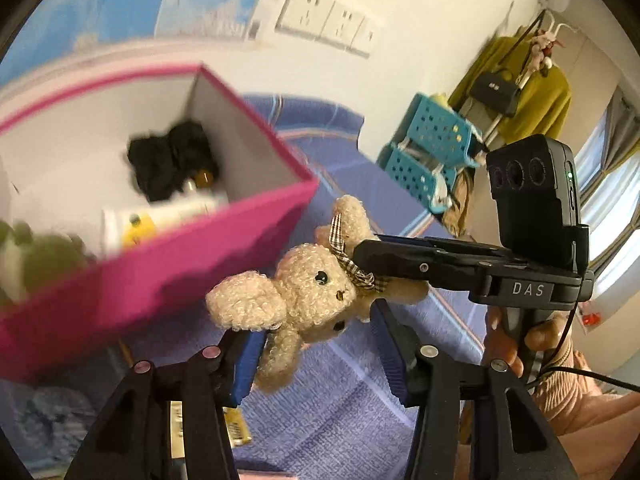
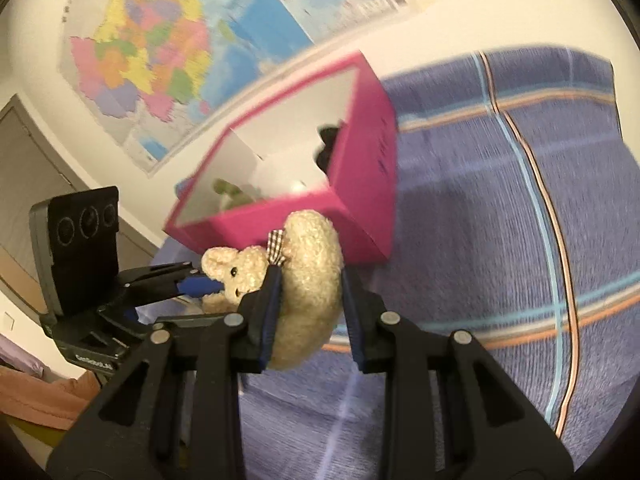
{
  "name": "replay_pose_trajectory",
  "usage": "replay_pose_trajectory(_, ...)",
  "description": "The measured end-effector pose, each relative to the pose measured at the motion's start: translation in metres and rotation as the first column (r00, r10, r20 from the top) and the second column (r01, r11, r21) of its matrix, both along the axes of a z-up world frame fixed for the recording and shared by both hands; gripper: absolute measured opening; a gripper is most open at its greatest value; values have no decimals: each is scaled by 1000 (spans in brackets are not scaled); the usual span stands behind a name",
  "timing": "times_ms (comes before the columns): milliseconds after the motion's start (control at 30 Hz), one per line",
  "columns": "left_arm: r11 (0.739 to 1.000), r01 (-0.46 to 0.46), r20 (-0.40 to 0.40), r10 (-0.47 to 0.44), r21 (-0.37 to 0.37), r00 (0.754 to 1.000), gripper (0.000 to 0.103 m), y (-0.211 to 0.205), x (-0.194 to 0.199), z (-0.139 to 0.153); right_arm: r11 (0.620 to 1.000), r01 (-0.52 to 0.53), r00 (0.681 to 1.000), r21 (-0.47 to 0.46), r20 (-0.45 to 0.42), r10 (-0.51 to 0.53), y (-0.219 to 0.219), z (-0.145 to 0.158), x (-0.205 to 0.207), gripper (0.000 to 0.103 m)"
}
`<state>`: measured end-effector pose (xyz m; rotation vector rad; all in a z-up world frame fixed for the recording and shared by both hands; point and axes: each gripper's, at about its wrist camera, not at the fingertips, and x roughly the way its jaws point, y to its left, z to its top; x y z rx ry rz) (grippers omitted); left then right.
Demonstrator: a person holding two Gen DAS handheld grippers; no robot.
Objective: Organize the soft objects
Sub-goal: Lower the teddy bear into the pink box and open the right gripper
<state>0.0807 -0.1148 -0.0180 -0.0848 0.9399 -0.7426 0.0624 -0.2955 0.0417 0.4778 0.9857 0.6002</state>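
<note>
Two tongs: both sets meet at one cream curly-fleece plush bunny with a checked ribbon at its neck (image 1: 316, 292), held up in the air above a blue striped woven bedspread (image 2: 500, 240).
Right tongs (image 2: 308, 312): clamped on the bunny's rounded body, blue pads pressing it from both sides; in the left wrist view this tool reaches in from the right, its black tip against the ribbon.
Left tongs (image 1: 316, 356): jaws partly apart, the bunny's long ear and one limb hanging between the blue pads; the left pad lies against the ear, but a firm squeeze cannot be told.
Hand (image 1: 516, 340): a person's fingers wrap the handle of the right tool, a pink ribbed sleeve behind.
Box: an open magenta cardboard box with a white inside (image 1: 168, 280) stands on the bedspread just beyond the bunny, blurred.
Box contents: something black and fluffy (image 1: 172, 164), a green soft thing (image 1: 44, 264), a white tube with yellow (image 1: 160, 220).
Background: coloured wall map (image 2: 152, 52), teal perforated baskets (image 1: 432, 152), mustard garments on a rack (image 1: 532, 96).
</note>
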Motion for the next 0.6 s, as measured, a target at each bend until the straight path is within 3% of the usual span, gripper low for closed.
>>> replay_pose_trajectory(300, 998, -56, 120, 54, 15, 991, 52, 24, 9, 49, 1000, -15, 997, 11, 80, 15, 15, 29, 42, 32)
replay_pose_trajectory(600, 989, -141, 125, 134, 45, 983, 52, 35, 49, 55, 999, -33, 997, -40, 67, 35, 36, 24, 85, 33)
